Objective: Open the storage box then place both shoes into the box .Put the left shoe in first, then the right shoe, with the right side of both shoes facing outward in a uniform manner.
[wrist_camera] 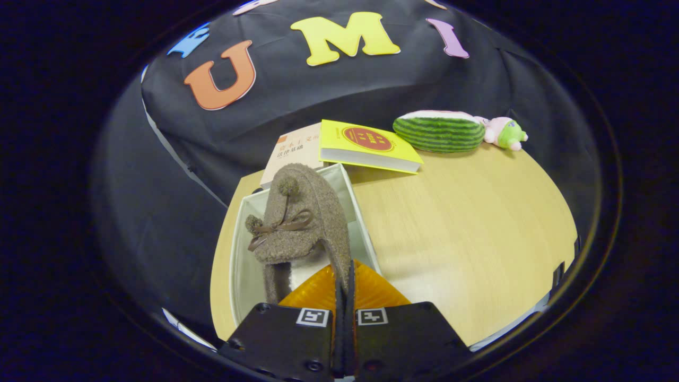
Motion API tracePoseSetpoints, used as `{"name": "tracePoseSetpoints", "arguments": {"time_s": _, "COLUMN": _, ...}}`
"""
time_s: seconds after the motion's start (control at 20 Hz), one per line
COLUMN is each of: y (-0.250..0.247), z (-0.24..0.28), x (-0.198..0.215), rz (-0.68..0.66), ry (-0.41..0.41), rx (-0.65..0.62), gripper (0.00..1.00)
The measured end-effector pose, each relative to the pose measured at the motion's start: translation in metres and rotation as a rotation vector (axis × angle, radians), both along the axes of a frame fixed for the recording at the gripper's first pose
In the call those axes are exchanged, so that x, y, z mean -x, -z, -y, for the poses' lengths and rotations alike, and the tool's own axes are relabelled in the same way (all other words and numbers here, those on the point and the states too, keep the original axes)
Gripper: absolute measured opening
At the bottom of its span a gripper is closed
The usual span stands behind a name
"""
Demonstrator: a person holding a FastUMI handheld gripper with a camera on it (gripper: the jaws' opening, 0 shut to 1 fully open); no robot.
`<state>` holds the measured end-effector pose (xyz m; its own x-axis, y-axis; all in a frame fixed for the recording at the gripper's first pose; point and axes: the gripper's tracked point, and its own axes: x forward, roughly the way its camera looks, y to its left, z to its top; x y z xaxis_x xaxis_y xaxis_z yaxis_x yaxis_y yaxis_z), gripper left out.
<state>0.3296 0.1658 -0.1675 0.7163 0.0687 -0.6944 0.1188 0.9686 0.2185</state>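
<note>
Gripper view looked forward and down over a pale wooden bench (467,233), with the gripper (345,289) at the bottom centre of the frame. Its two fingers (371,289) were drawn almost together, leaving only a thin slit, and that slit pinched the rear edge of a brown fuzzy shoe (305,223). Both fingers pressed on the shoe's heel collar, so the shoe was held, hanging toe-away just ahead of the fingers. The shoe carried a thin brown bow and two small pompoms on its upper.

The gripper pointed along the length of a white storage box (360,212), which sat open on the left part of the bench, in the centre-left of the frame. The shoe hung within the box's opening, over its pale interior; whether its sole touched the box floor could not be told.

Beyond the box, in the upper middle of the frame, a yellow book (366,146) lay on the bench, overlapping a beige book (289,154) to its left. Further right, near the far edge of the bench, lay a watermelon-slice plush (437,132), and just beside it, at upper right, a small pink and green plush toy (504,132).
</note>
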Motion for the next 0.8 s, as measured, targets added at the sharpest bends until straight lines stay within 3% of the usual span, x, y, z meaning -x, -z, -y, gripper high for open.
{"name": "tracePoseSetpoints", "arguments": {"time_s": 0.2, "y": -0.005, "z": 0.007, "x": -0.004, "rz": 0.072, "ry": 0.015, "rx": 0.035, "gripper": 0.07}}
{"name": "tracePoseSetpoints", "arguments": {"time_s": 0.3, "y": -0.016, "z": 0.009, "x": -0.006, "rz": 0.140, "ry": 0.018, "rx": 0.042, "gripper": 0.12}}
{"name": "tracePoseSetpoints", "arguments": {"time_s": 0.4, "y": -0.031, "z": 0.002, "x": -0.007, "rz": 0.209, "ry": -0.018, "rx": 0.042, "gripper": 0.29}}
{"name": "tracePoseSetpoints", "arguments": {"time_s": 0.45, "y": -0.041, "z": 0.005, "x": -0.004, "rz": 0.241, "ry": -0.011, "rx": 0.060, "gripper": 0.53}}
{"name": "tracePoseSetpoints", "arguments": {"time_s": 0.7, "y": -0.113, "z": 0.020, "x": 0.014, "rz": 0.481, "ry": 0.009, "rx": 0.133, "gripper": 0.81}}
{"name": "tracePoseSetpoints", "arguments": {"time_s": 0.8, "y": -0.140, "z": 0.026, "x": 0.029, "rz": 0.570, "ry": 0.014, "rx": 0.167, "gripper": 1.00}}
